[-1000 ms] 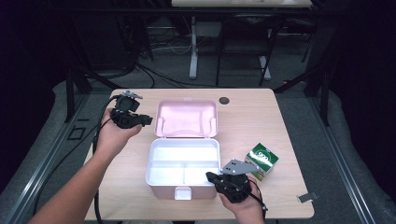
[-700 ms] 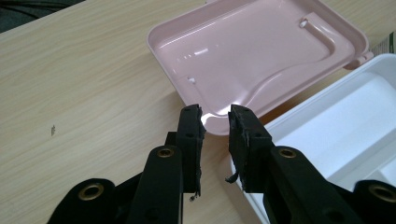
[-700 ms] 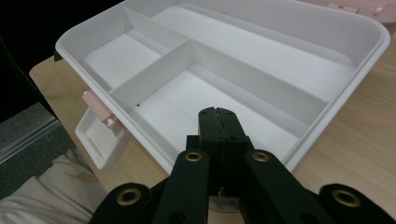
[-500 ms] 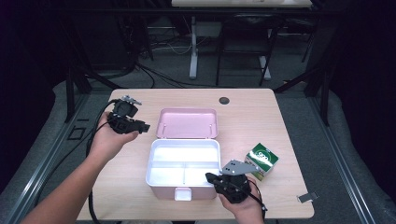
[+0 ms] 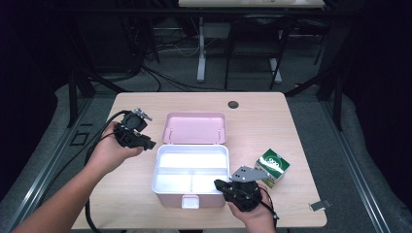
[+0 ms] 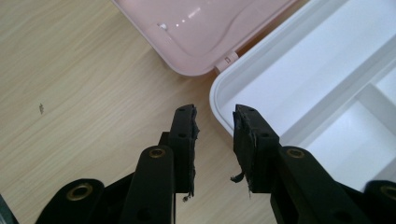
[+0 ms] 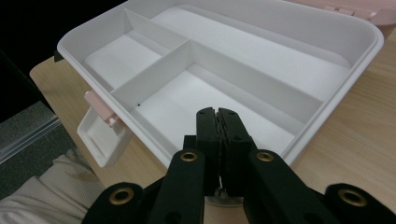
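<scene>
The box (image 5: 192, 177) sits open near the table's (image 5: 301, 126) front edge, its pink lid (image 5: 196, 128) lying flat behind it, its three white compartments bare. The right gripper (image 5: 224, 184) has its jaws pressed together, nothing between them, resting over the box's front right corner. The left gripper (image 5: 148, 143) hovers just beside the box's back left corner near the hinge; its jaws have just been opening and stand at a narrow gap, empty. The green carton (image 5: 272, 166) lies to the box's right, apart from it. The likely risk: either gripper nudging the light box, sliding it toward the edge, or the left one catching the lid and tipping it shut.
</scene>
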The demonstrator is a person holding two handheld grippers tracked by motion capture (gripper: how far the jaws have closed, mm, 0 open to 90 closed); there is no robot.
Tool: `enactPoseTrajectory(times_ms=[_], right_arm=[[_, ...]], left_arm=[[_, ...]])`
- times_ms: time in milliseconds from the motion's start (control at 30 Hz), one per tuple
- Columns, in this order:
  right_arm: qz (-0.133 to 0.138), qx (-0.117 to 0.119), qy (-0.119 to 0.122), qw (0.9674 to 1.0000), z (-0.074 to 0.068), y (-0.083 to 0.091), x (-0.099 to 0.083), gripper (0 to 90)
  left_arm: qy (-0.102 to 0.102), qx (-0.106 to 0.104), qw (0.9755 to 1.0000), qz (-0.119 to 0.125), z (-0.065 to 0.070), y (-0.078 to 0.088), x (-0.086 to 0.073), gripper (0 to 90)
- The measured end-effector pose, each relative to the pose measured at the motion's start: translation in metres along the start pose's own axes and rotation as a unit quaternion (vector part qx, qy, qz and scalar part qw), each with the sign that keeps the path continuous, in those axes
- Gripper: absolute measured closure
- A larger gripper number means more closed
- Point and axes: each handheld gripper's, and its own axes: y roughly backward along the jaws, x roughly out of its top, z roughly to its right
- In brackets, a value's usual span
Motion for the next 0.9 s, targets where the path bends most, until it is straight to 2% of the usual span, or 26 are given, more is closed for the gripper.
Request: enactPoseTrajectory(times_ms=[233, 467, 633, 800, 867, 900], right_arm=[[-0.001, 0.001, -0.003, 1.0000, 0.001, 0.002, 0.001, 87.3], [0.000, 0.002, -0.005, 1.0000, 0.002, 0.004, 0.001, 85.8], [0.001, 0.000, -0.005, 1.0000, 0.003, 0.006, 0.002, 84.9], [0.003, -0.003, -0.007, 1.0000, 0.004, 0.008, 0.003, 83.8], [0.004, -0.004, -0.010, 0.9999, 0.005, 0.009, 0.003, 83.1], [0.005, -0.005, -0.010, 0.9999, 0.006, 0.010, 0.003, 82.4]], left_arm=[[-0.019, -0.013, 0.9991, -0.036, 0.010, -0.008, 0.002, 69.2], [-0.054, -0.019, 0.9957, -0.073, 0.021, -0.015, 0.005, 68.4], [-0.085, -0.023, 0.9915, -0.096, 0.027, -0.019, 0.007, 68.3], [-0.122, -0.026, 0.9861, -0.110, 0.032, -0.020, 0.010, 67.9], [-0.142, -0.028, 0.9821, -0.120, 0.034, -0.021, 0.011, 67.9], [-0.158, -0.029, 0.9788, -0.127, 0.036, -0.022, 0.011, 67.9]])
